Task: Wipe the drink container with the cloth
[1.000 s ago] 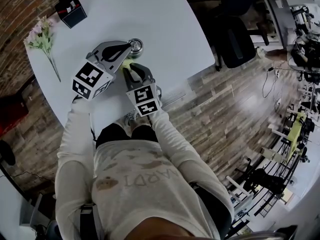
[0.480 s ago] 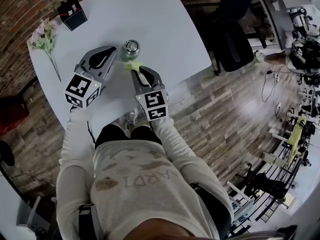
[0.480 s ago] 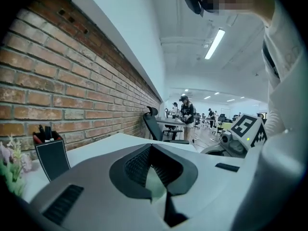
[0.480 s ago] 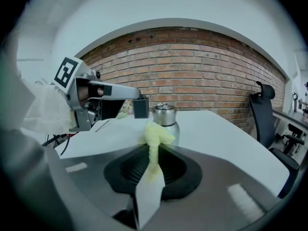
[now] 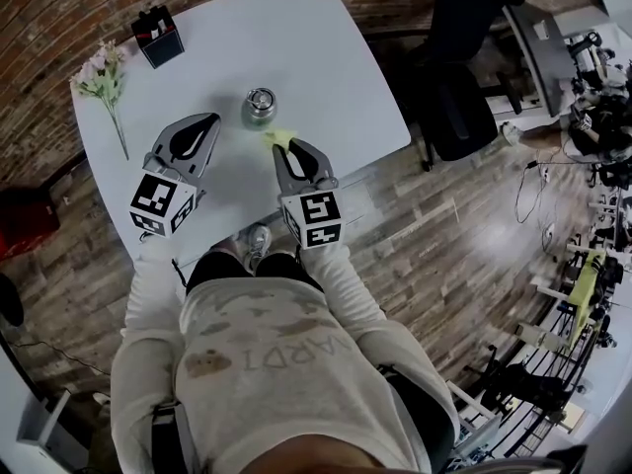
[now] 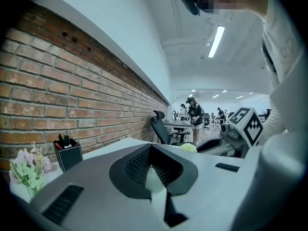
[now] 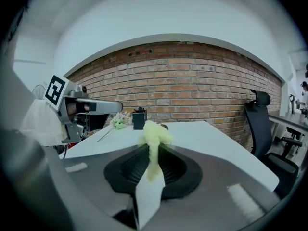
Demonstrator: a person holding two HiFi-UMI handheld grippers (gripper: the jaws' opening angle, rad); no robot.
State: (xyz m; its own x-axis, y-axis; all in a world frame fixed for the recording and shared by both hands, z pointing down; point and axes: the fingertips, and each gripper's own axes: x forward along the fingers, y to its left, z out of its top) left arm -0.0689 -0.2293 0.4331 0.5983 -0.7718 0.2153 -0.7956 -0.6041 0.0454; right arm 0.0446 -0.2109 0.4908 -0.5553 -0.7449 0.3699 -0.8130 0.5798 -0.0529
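Note:
A small metal drink can (image 5: 260, 107) stands upright on the white table (image 5: 326, 57), with nothing touching it. My left gripper (image 5: 204, 121) sits to the can's near left, apart from it, jaws together with nothing between them (image 6: 151, 147). My right gripper (image 5: 283, 146) is to the can's near right, shut on a pale yellow-green cloth (image 5: 278, 136). In the right gripper view the cloth (image 7: 153, 134) sticks up in a tuft from the closed tips (image 7: 153, 146). The left gripper view shows the cloth (image 6: 188, 147) beside the right gripper (image 6: 226, 138).
A bunch of pink flowers (image 5: 104, 77) lies at the table's left edge. A black pen holder (image 5: 158, 36) stands at the far left corner. A black office chair (image 5: 464, 77) is off the table's right side. A brick wall (image 7: 192, 90) runs behind the table.
My left gripper has let go of the can and drawn back toward me. The right gripper with the cloth has also pulled back. The can now stands alone.

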